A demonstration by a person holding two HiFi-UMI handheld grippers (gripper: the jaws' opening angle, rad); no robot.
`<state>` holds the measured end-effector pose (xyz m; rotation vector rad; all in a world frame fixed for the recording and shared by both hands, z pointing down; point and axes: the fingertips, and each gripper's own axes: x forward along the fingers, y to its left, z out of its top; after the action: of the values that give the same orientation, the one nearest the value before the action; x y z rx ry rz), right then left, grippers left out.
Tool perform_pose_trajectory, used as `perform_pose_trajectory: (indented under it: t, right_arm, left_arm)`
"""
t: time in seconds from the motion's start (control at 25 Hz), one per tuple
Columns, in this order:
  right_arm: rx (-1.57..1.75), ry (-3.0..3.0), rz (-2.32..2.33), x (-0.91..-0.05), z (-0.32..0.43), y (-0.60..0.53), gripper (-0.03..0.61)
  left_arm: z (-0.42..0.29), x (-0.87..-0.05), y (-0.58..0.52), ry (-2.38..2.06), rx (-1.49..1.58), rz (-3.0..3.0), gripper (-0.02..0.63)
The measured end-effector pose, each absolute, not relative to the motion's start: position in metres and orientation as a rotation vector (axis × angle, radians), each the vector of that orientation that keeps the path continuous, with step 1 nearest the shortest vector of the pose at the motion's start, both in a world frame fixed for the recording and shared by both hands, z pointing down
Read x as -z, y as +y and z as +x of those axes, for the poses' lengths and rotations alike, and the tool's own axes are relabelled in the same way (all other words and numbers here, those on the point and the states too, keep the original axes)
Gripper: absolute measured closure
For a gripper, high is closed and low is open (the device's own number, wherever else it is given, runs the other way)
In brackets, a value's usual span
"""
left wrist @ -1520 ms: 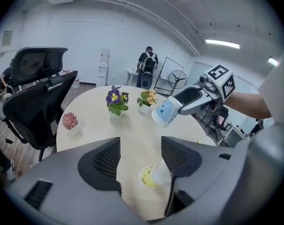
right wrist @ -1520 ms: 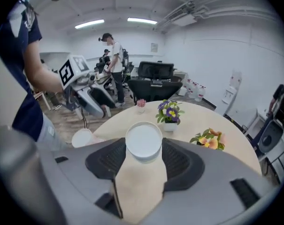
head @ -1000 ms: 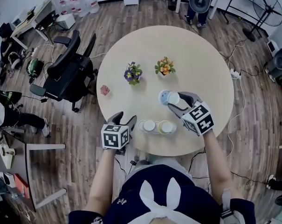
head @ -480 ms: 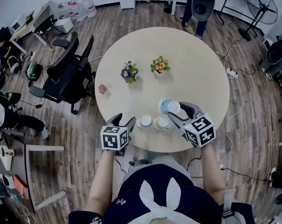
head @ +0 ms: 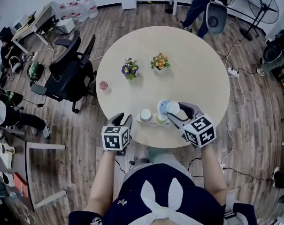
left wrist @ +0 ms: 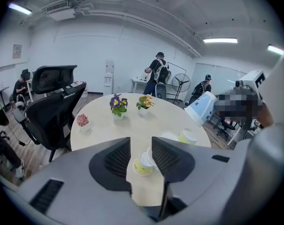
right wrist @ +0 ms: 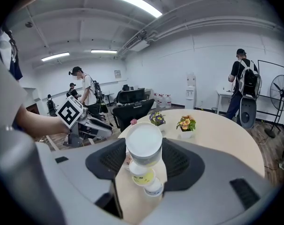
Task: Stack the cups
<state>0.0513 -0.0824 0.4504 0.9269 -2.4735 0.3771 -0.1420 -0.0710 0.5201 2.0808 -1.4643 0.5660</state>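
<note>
Tabletop (head: 193,74) matt; cups (head: 145,115) smooth; floor (head: 111,20) wood planks

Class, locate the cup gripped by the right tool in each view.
Head view: held cup, just right of centre.
Left gripper view: right of centre, tilted in the air.
Right gripper view: centre, between the jaws.
Shared landmark: orange flowers.

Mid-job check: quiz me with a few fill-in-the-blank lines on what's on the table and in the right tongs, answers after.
1. The right tongs are shut on a ___ cup.
2. The table is ___ in shape.
3. In the head view, the purple flowers stand to the ___ of the orange flowers.
4. Counting the little pink plant, ___ potted plants stand on the table.

Missing words: blue; round; left; three
</note>
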Motion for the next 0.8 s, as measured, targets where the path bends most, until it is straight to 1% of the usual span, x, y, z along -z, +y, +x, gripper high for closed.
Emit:
perform_pose_trajectory:
  t: [0.16,0.2,0.4,0.8]
  right_arm:
    - [-0.375,-2.487,0.933,-0.446,0.051,-0.071,0.334]
    - [-0.374,-2.489,0.936,-0.445,0.052,-0.069,0.334]
    - [-0.359,-2.493,0.935,-0.443,0.051,-0.059,0.334]
    - [-0.347,-2.485,0.938,-0.442,0.047,-0.049,0.334]
  left_arm:
    - [-0.141,-0.515,-0.058,-1.504,-0.54,2.083,0.543]
    - [-0.139,-0.511,-0.055,-1.498,-0.509,2.099,0.585]
    - [-0.126,-0.494,-0.04,-1.365,-0.292,2.128,0.592]
    - [-0.131,-0.502,-0.016,-1.443,-0.361,2.117,0.592]
